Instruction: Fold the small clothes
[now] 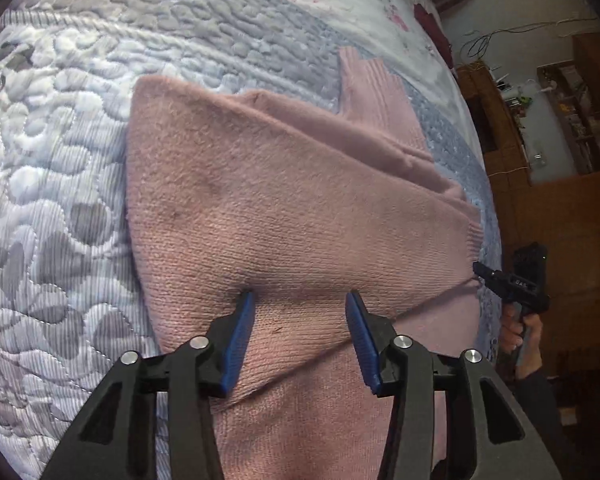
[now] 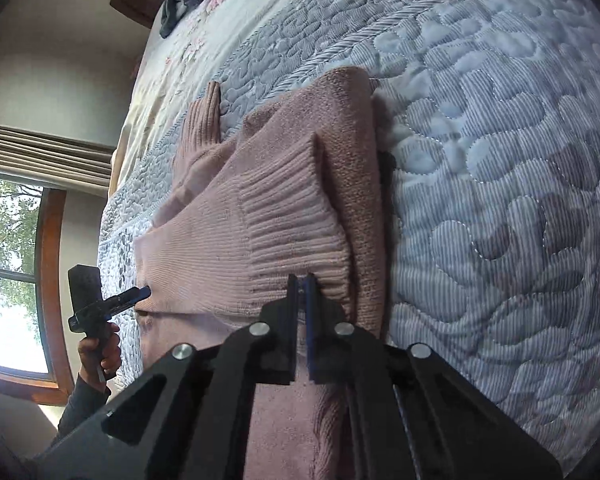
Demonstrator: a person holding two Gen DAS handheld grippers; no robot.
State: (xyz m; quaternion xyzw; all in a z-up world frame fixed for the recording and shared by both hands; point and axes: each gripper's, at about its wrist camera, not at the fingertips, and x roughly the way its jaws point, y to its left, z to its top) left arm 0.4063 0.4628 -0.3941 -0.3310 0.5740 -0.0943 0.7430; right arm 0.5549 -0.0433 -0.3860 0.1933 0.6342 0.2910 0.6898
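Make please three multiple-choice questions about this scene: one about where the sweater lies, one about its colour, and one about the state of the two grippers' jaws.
1. Where does the sweater lie?
A. on a quilted bedspread
B. on a wooden floor
C. in a basket

2. What colour is the sweater?
A. dark green
B. dusty pink
C. white

3. How do the jaws stand?
A. both grippers open
B. left gripper open, right gripper shut on the sweater
C. left shut on the sweater, right open

Answers:
1. A, since the grey-white quilted cover shows all around the knit in both wrist views.
2. B, since the knit is pink in both views.
3. B, since the left wrist view shows the blue pads wide apart over the fabric, while the right wrist view shows them pressed together on the ribbed hem.
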